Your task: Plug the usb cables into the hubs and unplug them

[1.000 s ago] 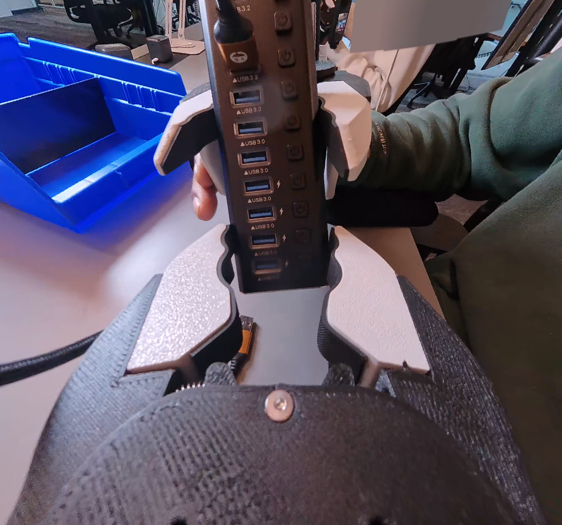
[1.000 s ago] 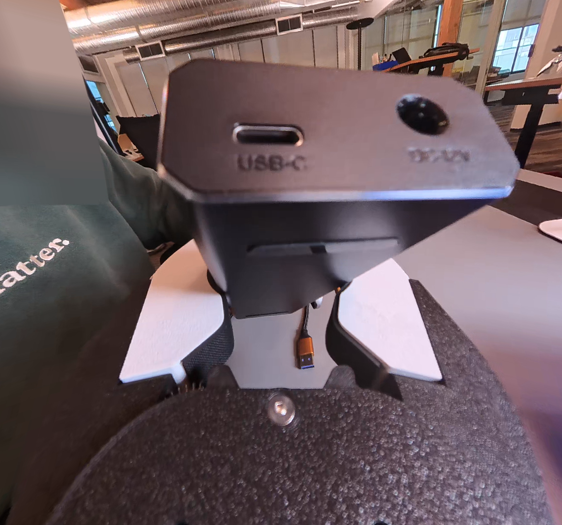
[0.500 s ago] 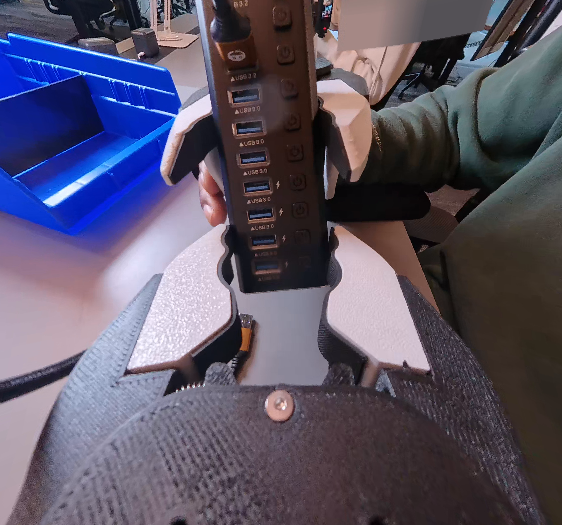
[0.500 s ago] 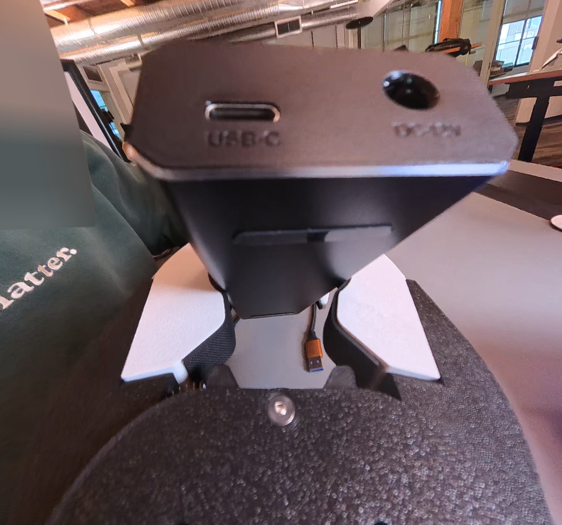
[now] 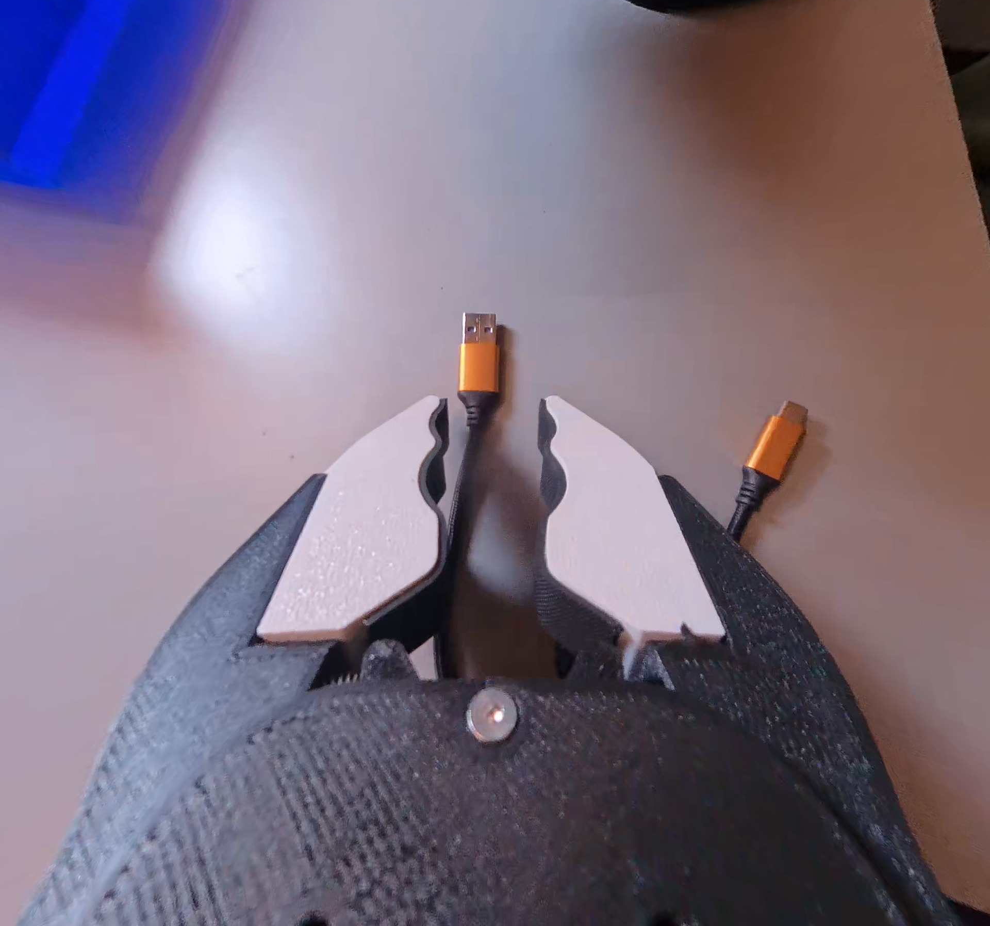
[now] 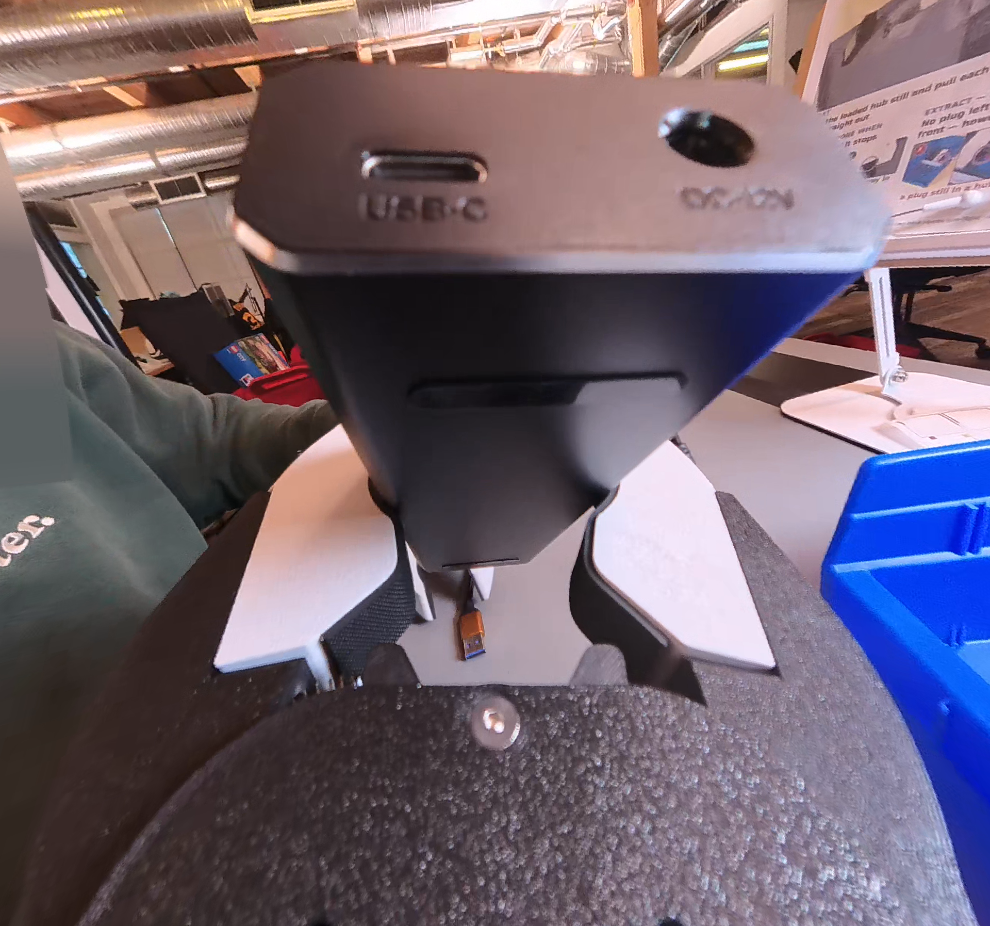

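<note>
My left gripper (image 5: pixel 490 407) is open and empty, low over the grey table (image 5: pixel 535 176). A loose USB plug with an orange shell (image 5: pixel 478 359) lies just past its fingertips. Its black cable (image 5: pixel 460 477) runs back between the jaws, close to the left finger (image 5: pixel 369 519). A second orange plug (image 5: pixel 774 444) lies to the right of the right finger. My right gripper (image 6: pixel 498 498) is shut on the dark hub (image 6: pixel 535 364), held upright with its end face toward the camera. Below the hub another orange plug (image 6: pixel 471 637) lies on the table.
A blue bin is blurred at the upper left of the left wrist view (image 5: pixel 69 69) and stands at the right of the right wrist view (image 6: pixel 910 578). A white stand base (image 6: pixel 884 418) sits behind it. A green sleeve (image 6: pixel 134 471) is at the left. The table's right edge (image 5: pixel 959 257) is close. The left gripper's tips are roughly 20 cm from the right gripper's.
My left gripper has let go of the hub's lower end, opened, and swung down over the loose plug on the table. My right gripper still holds the hub and has turned toward the blue bin.
</note>
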`<state>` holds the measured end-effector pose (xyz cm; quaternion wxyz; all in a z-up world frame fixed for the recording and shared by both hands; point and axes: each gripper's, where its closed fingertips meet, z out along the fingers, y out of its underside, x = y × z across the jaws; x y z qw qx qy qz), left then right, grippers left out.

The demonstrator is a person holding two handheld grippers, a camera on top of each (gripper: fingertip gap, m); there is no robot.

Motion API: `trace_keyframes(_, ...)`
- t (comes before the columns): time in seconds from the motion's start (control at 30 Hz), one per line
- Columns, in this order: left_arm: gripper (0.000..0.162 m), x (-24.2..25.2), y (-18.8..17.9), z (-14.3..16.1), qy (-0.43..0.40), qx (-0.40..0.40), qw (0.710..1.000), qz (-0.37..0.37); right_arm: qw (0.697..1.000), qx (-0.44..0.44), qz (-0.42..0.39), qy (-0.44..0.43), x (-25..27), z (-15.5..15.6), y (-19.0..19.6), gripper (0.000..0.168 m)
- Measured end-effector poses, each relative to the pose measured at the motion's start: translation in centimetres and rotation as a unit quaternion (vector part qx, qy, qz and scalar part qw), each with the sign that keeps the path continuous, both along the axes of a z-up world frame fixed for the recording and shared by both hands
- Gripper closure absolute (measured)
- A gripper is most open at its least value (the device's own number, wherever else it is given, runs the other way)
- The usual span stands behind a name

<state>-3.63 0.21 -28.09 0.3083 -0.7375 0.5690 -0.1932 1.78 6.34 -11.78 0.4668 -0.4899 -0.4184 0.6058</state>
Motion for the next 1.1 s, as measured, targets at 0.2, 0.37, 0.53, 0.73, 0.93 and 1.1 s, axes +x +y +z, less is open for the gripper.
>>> trace_keyframes(0.2,0.144,-0.2,0.6,-0.4,0.029,0.021,0.999,-0.009,1.0,0.001,0.009,-0.008,-0.2,-0.3,-0.3,0.096)
trace_keyframes(0.37,0.152,0.5,0.7,-0.4,0.03,0.047,0.998,-0.016,1.0,-0.004,0.014,-0.012,-0.3,-0.5,-0.3,0.096)
trace_keyframes(0.53,0.155,0.6,0.9,0.7,0.007,0.053,0.999,0.002,0.999,0.012,0.026,-0.023,-0.3,-0.9,-0.7,0.096)
trace_keyframes(0.73,0.155,0.7,0.1,9.7,-0.18,-0.003,0.983,0.03,0.991,0.061,0.09,-0.073,-0.9,-2.9,-3.0,0.096)
trace_keyframes(0.93,0.155,2.3,0.0,10.2,-0.174,-0.028,0.984,0.042,0.974,0.121,0.119,-0.148,-2.9,-5.5,-5.6,0.096)
trace_keyframes(1.1,0.155,2.3,0.4,10.3,-0.137,-0.017,0.989,0.043,0.96,0.168,0.101,-0.198,-3.6,-6.7,-6.1,0.096)
